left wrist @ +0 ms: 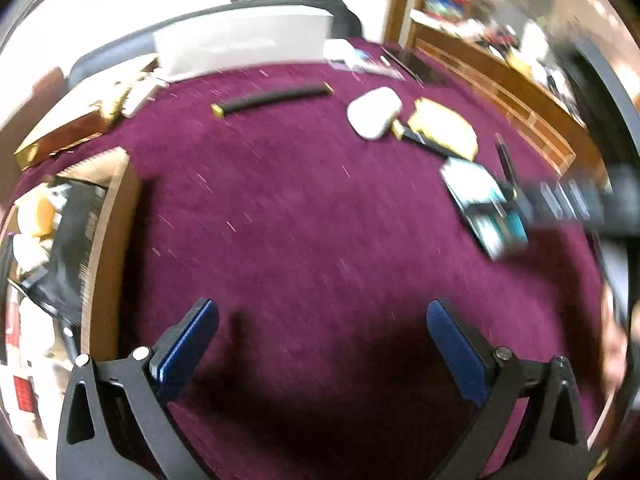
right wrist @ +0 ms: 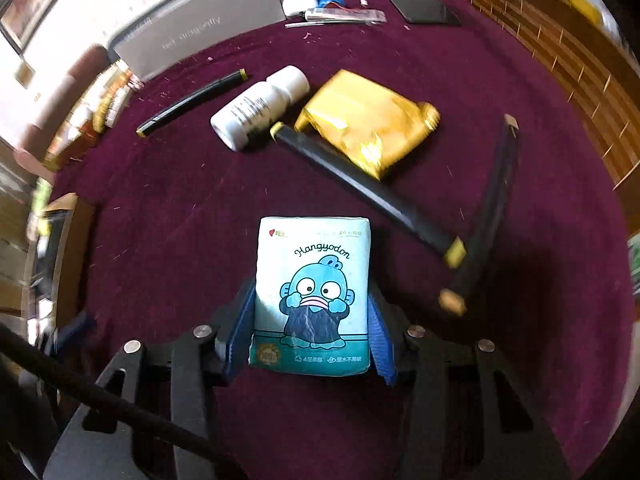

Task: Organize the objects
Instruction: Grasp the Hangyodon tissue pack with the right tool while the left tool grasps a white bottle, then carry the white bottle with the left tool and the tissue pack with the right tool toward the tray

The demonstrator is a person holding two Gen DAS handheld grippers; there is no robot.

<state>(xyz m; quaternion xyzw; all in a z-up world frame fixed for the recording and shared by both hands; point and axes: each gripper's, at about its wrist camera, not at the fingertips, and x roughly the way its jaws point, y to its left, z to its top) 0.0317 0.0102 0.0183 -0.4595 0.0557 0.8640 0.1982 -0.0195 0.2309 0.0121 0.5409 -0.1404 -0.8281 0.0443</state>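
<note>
A pale blue tissue pack with a cartoon fish lies flat on the purple cloth. My right gripper straddles it, and its blue pads touch both long sides. From the left wrist view the same pack appears at the right, with the blurred right gripper on it. My left gripper hangs open over bare cloth with nothing between its fingers. Beyond the pack lie a white bottle, a gold packet and three black sticks with gold ends.
An open cardboard box holding several items stands at the cloth's left edge. A grey box, a white case and a black slab sit at the far side. Wooden furniture runs along the right.
</note>
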